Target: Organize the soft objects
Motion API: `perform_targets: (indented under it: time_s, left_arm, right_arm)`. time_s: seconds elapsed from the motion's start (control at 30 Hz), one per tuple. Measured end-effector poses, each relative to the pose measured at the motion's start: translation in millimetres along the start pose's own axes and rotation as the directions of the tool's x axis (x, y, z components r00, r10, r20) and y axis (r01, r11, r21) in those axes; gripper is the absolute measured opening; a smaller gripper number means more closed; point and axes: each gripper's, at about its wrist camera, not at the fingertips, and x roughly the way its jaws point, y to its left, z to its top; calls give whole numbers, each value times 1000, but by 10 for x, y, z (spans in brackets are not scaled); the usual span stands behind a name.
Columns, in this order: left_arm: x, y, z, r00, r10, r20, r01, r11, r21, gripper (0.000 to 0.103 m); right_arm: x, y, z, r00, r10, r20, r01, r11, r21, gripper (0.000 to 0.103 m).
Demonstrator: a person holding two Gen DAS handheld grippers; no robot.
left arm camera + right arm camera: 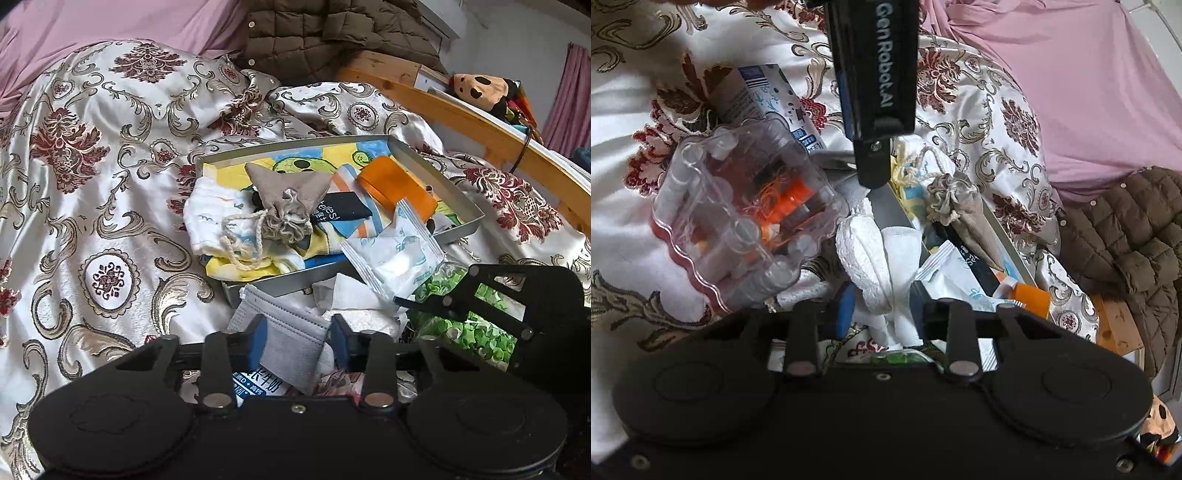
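**Operator:** What did the left tongs [297,341] hold?

**Technician:** Their blue pads pinched a grey face mask [291,334] at its near edge. It lay on the bedspread [92,177] just before the metal tray [436,173], probably gripped at the edge so the flat fabric could be lifted clear of the pile.

**Operator:** And the right tongs [881,308]?

**Technician:** They were pinching a bunched white cloth [868,258] beside the tray's near wall, apparently gathering loose folds.

**Operator:** What lay beyond?

**Technician:** The tray already carried soft items: a drawstring pouch [288,199], a printed towel [255,266] and a wipe packet [395,251] overhanging the rim. A rigid clear plastic box [738,221] sat apart on the bedspread, likely excluded as not soft.
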Motion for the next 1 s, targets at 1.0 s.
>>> perform_targets:
  time_s: [1.0]
  left_arm:
    - [-276,76,86,996,86,18,-85,994,-67,4]
  right_arm:
    - [-268,-247,88,993,-7,116,-7,992,125,5]
